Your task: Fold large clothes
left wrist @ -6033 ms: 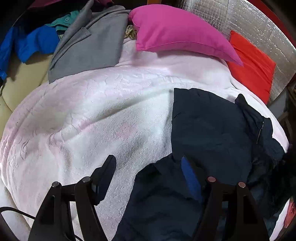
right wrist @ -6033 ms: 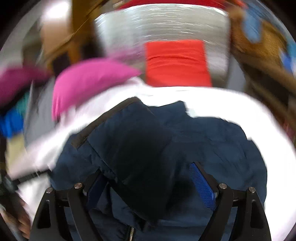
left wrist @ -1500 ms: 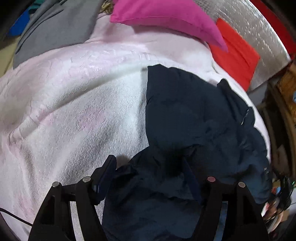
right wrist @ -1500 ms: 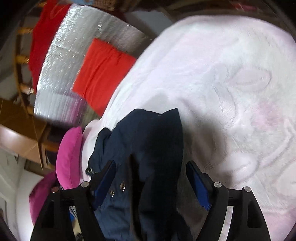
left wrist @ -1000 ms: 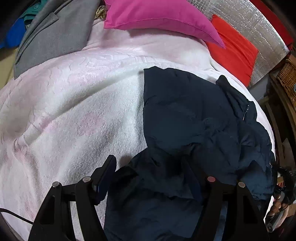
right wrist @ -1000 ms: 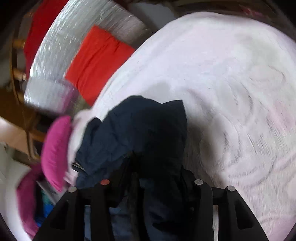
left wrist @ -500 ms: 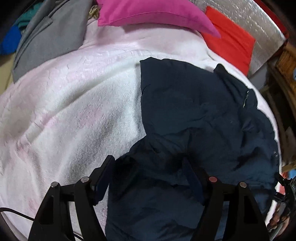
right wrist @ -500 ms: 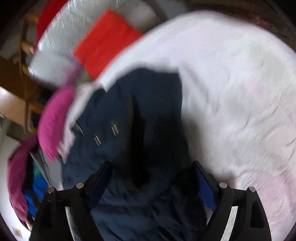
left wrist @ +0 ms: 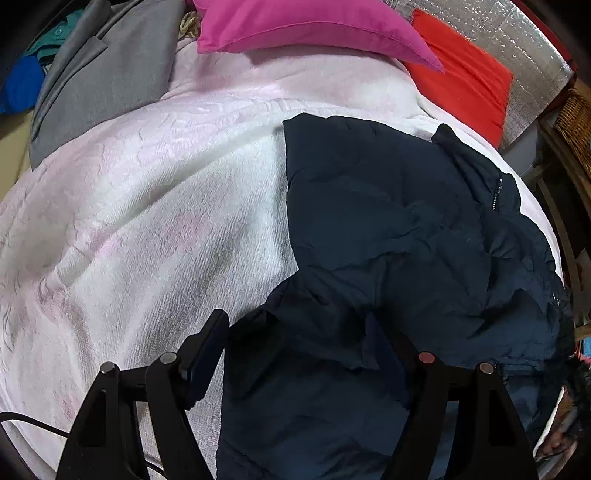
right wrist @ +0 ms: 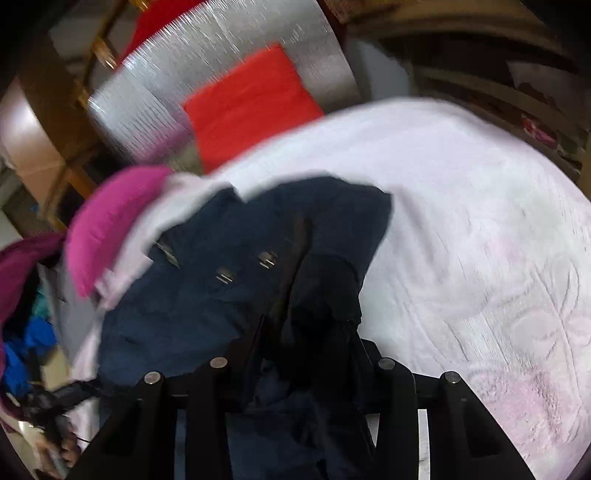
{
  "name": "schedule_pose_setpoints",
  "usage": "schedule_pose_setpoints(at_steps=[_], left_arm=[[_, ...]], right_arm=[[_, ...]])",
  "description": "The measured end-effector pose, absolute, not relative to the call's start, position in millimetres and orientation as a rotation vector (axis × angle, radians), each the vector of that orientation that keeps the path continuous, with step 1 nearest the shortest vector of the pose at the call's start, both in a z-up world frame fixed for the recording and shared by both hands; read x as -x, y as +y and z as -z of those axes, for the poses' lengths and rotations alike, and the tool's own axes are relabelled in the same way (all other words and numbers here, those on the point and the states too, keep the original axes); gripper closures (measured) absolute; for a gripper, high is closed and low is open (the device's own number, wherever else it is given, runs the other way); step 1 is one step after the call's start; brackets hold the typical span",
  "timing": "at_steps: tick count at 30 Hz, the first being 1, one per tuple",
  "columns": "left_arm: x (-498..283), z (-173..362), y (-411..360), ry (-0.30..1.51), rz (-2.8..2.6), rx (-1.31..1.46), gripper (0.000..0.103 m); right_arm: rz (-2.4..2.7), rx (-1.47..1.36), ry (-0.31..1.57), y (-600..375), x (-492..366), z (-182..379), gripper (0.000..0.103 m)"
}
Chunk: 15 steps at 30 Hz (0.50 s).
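Since half a second ago, our right gripper (right wrist: 306,332) has clamped the jacket (left wrist: 399,229) to fold it; left gripper (left wrist: 295,350) stays open, straddling cloth.

You've got a dark navy puffy jacket (left wrist: 388,221) on a white fleece blanket (left wrist: 147,206) with faint pink embossed swirls. Beyond it there's a magenta pillow (left wrist: 295,26), an orange-red cushion (left wrist: 469,88), a grey wool coat (left wrist: 110,74) and a silver quilted foil panel (left wrist: 513,33).
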<state>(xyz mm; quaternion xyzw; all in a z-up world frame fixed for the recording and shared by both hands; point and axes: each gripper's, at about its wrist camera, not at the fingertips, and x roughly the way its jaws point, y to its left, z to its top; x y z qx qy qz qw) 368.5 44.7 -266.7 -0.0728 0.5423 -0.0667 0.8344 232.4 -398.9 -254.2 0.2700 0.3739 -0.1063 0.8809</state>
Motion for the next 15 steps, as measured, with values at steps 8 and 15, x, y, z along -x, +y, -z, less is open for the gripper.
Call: schedule_pose_setpoints(at_steps=[8,15], left_arm=[[-359,234,53,1.037,0.126,0.171,0.027],[-329,194,28,0.898,0.464,0.255,0.02]], right_arm=[[0.227,-0.684,0.744,-410,-213,236,0.03],[0.067,-0.777,0.607,-386,-168,205,0.023]])
